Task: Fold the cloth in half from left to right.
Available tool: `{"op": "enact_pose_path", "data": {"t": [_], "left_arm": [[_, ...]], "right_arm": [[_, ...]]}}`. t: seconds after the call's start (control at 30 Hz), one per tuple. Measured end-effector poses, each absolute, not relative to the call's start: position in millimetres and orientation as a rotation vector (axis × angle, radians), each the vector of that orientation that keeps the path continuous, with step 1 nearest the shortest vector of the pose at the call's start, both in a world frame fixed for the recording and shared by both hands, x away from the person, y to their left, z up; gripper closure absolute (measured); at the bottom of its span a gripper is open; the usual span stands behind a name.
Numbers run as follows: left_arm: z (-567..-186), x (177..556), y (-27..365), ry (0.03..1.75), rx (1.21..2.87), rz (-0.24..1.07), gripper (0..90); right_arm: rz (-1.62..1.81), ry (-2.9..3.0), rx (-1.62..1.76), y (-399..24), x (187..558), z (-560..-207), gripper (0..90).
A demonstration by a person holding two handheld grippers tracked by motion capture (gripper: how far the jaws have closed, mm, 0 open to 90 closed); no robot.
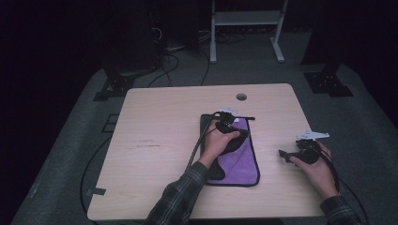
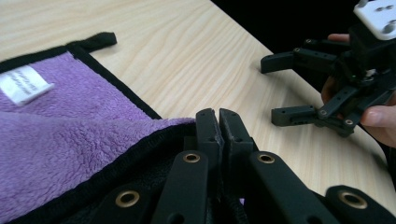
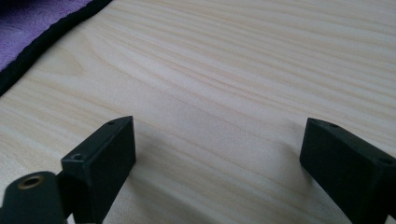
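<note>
Though hand hides grip, left tongs (image 2: 218,122) pinch purple towel (image 2: 56,135); right tongs (image 3: 217,158) gape empty.

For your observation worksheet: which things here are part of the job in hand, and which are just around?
In the job: purple cloth; left gripper, shut on the cloth's black edge; right gripper, open over bare table.

Just around: white stand; floor cables.

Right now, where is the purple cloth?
In the high view the purple cloth lies mid-table, under the left tool, with the right tool beside it.

Cloth (image 1: 239,159) on table (image 1: 155,117), mid-right
</note>
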State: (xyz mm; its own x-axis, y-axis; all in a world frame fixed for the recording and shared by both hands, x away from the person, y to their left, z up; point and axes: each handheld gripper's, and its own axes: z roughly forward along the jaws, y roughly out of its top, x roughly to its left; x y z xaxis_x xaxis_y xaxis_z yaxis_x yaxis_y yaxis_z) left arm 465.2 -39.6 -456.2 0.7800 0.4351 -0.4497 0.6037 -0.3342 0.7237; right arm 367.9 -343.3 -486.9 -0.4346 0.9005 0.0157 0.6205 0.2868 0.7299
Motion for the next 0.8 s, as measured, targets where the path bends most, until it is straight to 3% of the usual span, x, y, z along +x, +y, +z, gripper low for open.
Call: {"op": "enact_pose_path", "data": {"t": [0.37, 0.5, 0.8], "left_arm": [[-469.5, 467.0, -55.3, 0.781, 2.044, -0.221, 84.0], [-465.6, 466.0, -54.0, 0.769, 2.036, -0.202, 72.7], [-446.1, 455.3, -13.3, 0.748, 2.062, -0.019, 47.3]], "right_arm": [[0.95, 2.161, 1.367, -343.3, 367.8, -486.9, 9.8], [0.949, 2.161, 1.368, -343.3, 367.8, -486.9, 9.8], [0.951, 2.16, 1.368, -343.2, 367.9, -487.0, 9.9]]}}
